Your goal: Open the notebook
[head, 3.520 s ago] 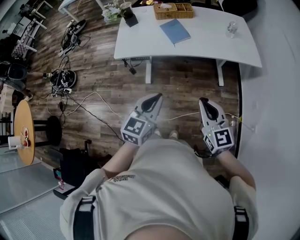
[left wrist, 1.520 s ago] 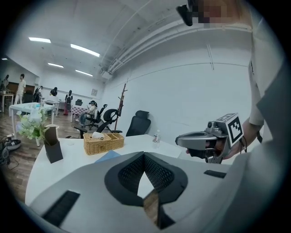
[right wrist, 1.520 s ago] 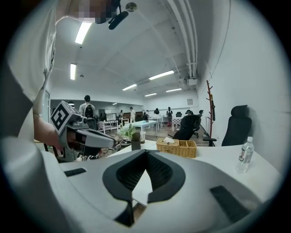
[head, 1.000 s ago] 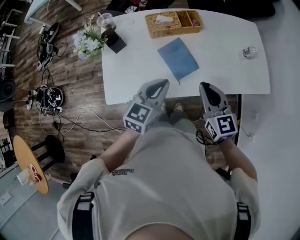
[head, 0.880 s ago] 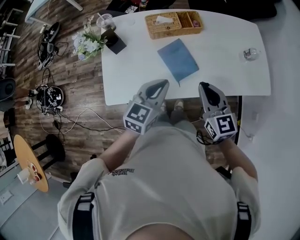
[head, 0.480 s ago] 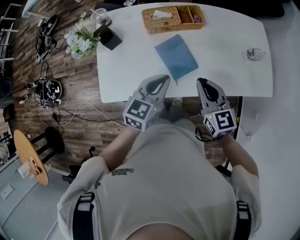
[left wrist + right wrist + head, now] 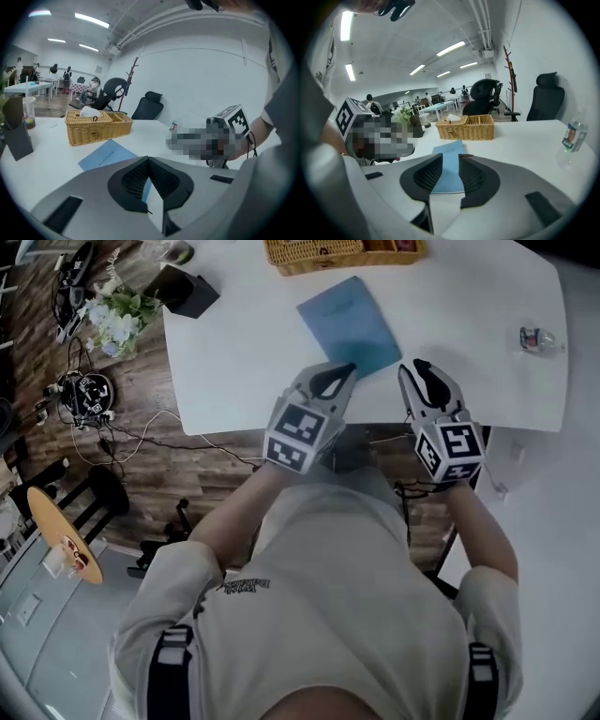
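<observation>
A closed blue notebook (image 7: 347, 320) lies flat on the white table (image 7: 234, 362), just in front of a wicker basket (image 7: 342, 251). My left gripper (image 7: 334, 376) hovers over the notebook's near corner, and in the left gripper view its jaws (image 7: 148, 159) are shut with nothing between them. My right gripper (image 7: 422, 373) hangs over the table's near edge, right of the notebook. Its jaws (image 7: 450, 157) are opening and hold nothing; the notebook (image 7: 449, 149) shows beyond the gap. The cover (image 7: 108, 154) bears a printed word.
A small bottle (image 7: 537, 337) stands at the table's right side. A flower bunch (image 7: 117, 315) and a black stand (image 7: 183, 289) sit at the left end. Cables lie on the wood floor (image 7: 103, 395) to the left. Office chairs (image 7: 546, 101) stand behind the table.
Both grippers have come forward and down, from in front of the table edge to over it. The left now reaches the notebook's near corner. The right jaws have parted.
</observation>
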`<state>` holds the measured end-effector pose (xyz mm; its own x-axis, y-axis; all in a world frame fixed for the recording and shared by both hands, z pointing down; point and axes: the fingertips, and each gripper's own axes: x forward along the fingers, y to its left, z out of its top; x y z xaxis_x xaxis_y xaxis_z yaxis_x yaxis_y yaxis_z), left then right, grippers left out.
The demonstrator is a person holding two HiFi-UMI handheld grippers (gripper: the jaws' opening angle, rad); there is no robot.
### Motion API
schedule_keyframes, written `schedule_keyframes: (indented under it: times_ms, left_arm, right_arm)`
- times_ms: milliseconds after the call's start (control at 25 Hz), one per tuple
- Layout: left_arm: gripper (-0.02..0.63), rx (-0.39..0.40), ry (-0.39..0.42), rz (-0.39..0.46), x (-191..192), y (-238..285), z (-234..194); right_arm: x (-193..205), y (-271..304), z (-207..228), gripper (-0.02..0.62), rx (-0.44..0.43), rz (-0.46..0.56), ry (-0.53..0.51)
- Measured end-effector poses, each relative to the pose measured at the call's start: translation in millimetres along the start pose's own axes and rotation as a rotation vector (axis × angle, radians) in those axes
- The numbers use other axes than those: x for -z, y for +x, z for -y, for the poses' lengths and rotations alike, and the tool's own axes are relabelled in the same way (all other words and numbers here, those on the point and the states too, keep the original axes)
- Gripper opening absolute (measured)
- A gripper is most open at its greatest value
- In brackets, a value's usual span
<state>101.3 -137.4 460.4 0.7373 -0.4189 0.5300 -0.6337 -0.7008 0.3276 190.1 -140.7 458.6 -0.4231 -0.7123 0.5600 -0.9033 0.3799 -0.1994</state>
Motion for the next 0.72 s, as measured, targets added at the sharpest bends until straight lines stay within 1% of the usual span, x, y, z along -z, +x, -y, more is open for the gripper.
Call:
schedule_keyframes:
  times_ms: [120, 200, 360, 480, 520, 560, 640, 720]
  left_arm:
    - [0.000, 0.013, -0.024, -0.076, 24, 27, -6]
    - [0.000, 0.024, -0.026, -0.121, 38, 43, -10]
    - [0.000, 0.040, -0.029, -0.193, 59, 66, -15]
    - [0.000, 0.049, -0.040, -0.247, 73, 76, -16]
    - [0.000, 0.053, -0.042, -0.267, 78, 79, -17]
    - [0.000, 0.056, -0.043, -0.283, 82, 81, -17]
    - [0.000, 0.059, -0.042, -0.303, 88, 85, -18]
    - [0.001, 0.056, -0.038, -0.314, 92, 88, -19]
  right_arm:
    - [30, 25, 13, 0.110, -0.014, -0.082, 0.032]
    - [47, 42, 19, 0.153, -0.027, -0.133, 0.042]
    - [72, 67, 26, 0.155, -0.048, -0.219, 0.065]
    - [87, 76, 32, 0.157, -0.039, -0.269, 0.078]
    - [91, 78, 34, 0.191, -0.038, -0.283, 0.084]
    - [94, 80, 36, 0.196, -0.043, -0.296, 0.095]
    - [101, 82, 34, 0.196, -0.069, -0.317, 0.129]
    - [104, 83, 31, 0.156, -0.091, -0.325, 0.144]
